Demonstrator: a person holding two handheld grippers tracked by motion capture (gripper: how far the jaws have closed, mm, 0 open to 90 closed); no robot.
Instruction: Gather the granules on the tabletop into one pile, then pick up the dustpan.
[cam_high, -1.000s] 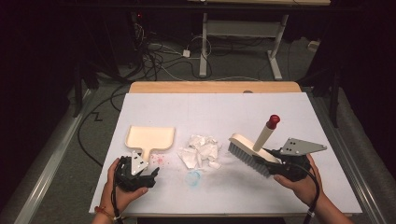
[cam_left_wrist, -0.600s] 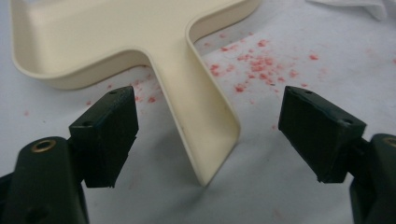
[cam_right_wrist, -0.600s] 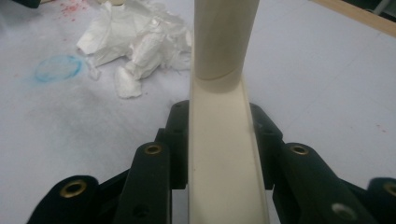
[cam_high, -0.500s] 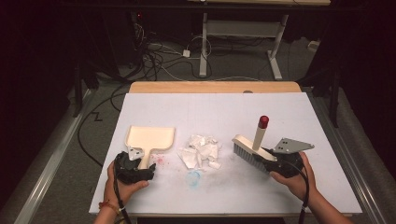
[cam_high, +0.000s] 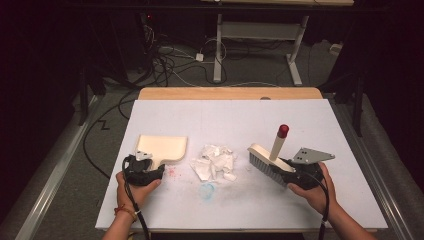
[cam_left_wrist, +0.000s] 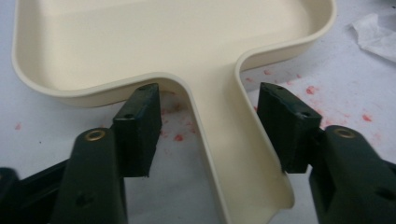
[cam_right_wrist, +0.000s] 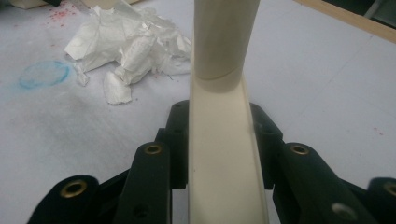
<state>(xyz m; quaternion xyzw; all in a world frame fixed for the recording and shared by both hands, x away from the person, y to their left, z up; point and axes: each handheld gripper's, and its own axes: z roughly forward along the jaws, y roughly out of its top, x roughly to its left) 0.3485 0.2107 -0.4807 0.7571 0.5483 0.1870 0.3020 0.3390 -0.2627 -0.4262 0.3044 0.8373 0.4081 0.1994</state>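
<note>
Your left gripper (cam_left_wrist: 215, 130) sits at the handle of the cream dustpan (cam_high: 162, 148), which lies flat on the counter (cam_high: 240, 115) to the left of the crumpled paper (cam_high: 215, 161). Its fingers (cam_left_wrist: 137, 126) have just been closing, with the handle between them, yet a gap remains on both sides and neither pad presses it. Your right gripper (cam_right_wrist: 219, 135) pinches the cream brush (cam_high: 267, 159) by its back, right of the paper, bristles down, red-tipped handle rising.
</note>
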